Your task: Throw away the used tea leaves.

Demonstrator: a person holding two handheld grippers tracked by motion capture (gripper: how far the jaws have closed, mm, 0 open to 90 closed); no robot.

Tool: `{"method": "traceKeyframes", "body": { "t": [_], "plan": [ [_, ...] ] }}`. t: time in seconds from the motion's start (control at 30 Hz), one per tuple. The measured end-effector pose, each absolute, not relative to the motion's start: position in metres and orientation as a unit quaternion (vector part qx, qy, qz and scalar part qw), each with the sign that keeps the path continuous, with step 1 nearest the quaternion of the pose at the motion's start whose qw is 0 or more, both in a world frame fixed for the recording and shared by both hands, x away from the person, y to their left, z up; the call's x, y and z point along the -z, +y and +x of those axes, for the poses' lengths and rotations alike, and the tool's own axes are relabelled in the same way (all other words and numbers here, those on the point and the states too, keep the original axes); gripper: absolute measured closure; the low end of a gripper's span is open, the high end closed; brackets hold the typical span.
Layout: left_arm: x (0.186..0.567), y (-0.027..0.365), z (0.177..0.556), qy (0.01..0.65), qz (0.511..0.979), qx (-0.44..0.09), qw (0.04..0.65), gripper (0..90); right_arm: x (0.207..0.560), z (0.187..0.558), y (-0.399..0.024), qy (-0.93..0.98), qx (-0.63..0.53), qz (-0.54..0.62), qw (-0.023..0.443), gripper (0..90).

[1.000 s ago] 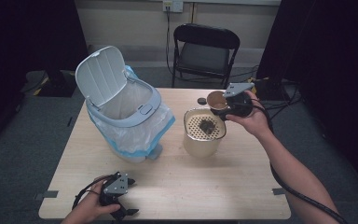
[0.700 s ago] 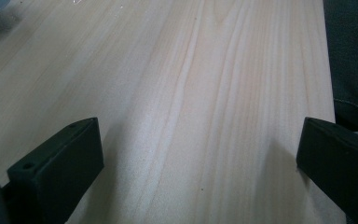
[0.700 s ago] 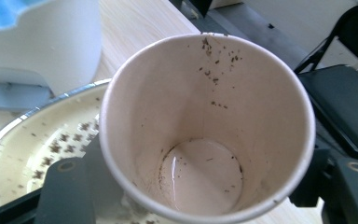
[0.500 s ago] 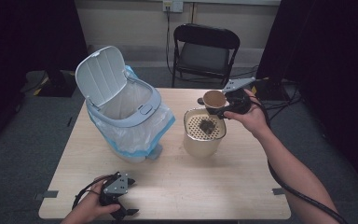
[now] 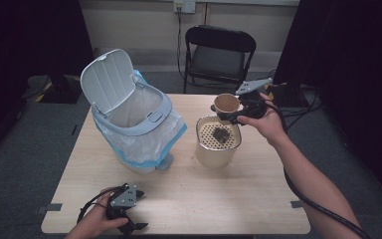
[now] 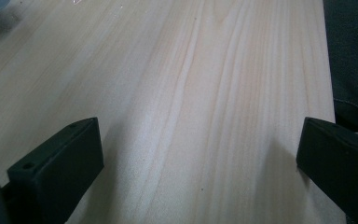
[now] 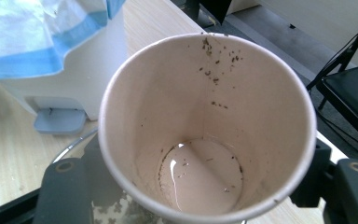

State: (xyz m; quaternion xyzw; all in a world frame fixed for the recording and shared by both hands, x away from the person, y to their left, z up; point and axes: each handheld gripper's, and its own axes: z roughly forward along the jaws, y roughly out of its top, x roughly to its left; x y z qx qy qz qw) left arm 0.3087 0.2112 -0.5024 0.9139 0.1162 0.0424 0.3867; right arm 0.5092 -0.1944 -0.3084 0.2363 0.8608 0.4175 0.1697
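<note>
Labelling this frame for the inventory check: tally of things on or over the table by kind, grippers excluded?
Paper cup: 1, held over the strainer
Cream container with strainer top: 1
Pedal bin with open lid and bag liner: 1
Total: 3

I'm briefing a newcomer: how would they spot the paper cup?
Start at the white bin on the wooden table. Right of it stands a cream pot with a holed top. The paper cup is held above its far edge by the right gripper, brown inside.
</note>
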Motion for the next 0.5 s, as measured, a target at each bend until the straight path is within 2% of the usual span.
{"method": "traceKeyframes", "body": {
  "t": [0.5],
  "plan": [
    [0.502, 0.211, 0.309, 0.115, 0.914, -0.042, 0.387, 0.0, 0.293, 0.509, -0.182, 0.867, -0.416, 0.225, 0.159, 29.3]
  ]
}}
